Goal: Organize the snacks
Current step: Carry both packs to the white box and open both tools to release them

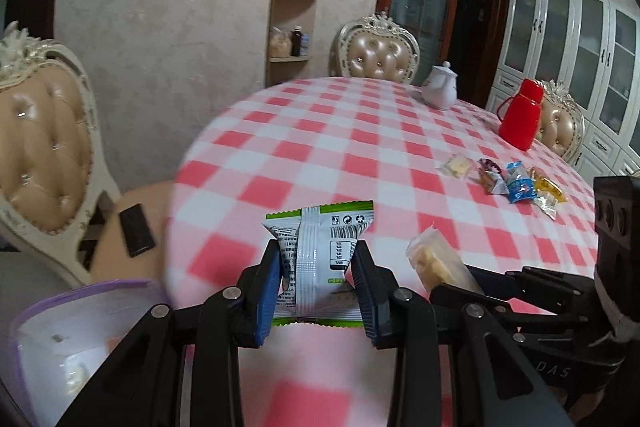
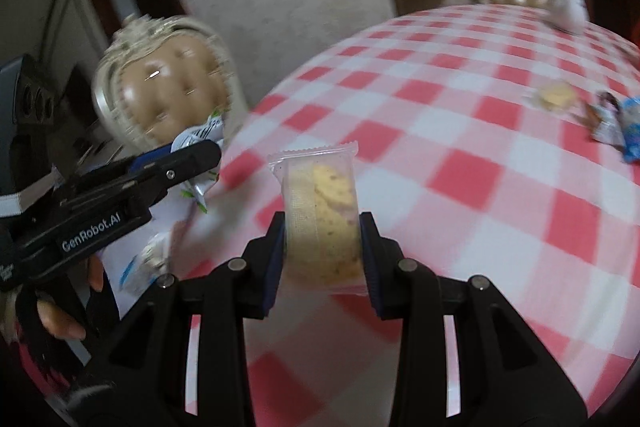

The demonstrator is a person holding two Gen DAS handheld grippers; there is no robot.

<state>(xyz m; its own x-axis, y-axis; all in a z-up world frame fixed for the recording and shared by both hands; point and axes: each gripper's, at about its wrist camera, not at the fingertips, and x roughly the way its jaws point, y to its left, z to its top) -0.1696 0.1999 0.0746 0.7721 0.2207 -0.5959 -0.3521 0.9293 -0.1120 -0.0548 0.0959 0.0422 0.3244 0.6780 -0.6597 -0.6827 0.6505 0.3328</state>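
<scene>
My left gripper (image 1: 316,283) is shut on a silver and green snack packet (image 1: 318,251), held above the checked table (image 1: 320,147). My right gripper (image 2: 324,251) is shut on a clear-wrapped cookie packet (image 2: 320,215); the cookie packet also shows in the left wrist view (image 1: 436,263), just right of the left gripper. In the right wrist view the left gripper (image 2: 192,155) with its packet (image 2: 200,139) is at the left, over a white container (image 2: 160,227). Several loose wrapped snacks (image 1: 504,179) lie at the table's right; they also show in the right wrist view (image 2: 608,123).
A white bin with a purple rim (image 1: 80,315) sits at the lower left, off the table edge. A white teapot (image 1: 440,87) and a red flask (image 1: 520,115) stand at the far side. Padded chairs (image 1: 48,131) surround the table.
</scene>
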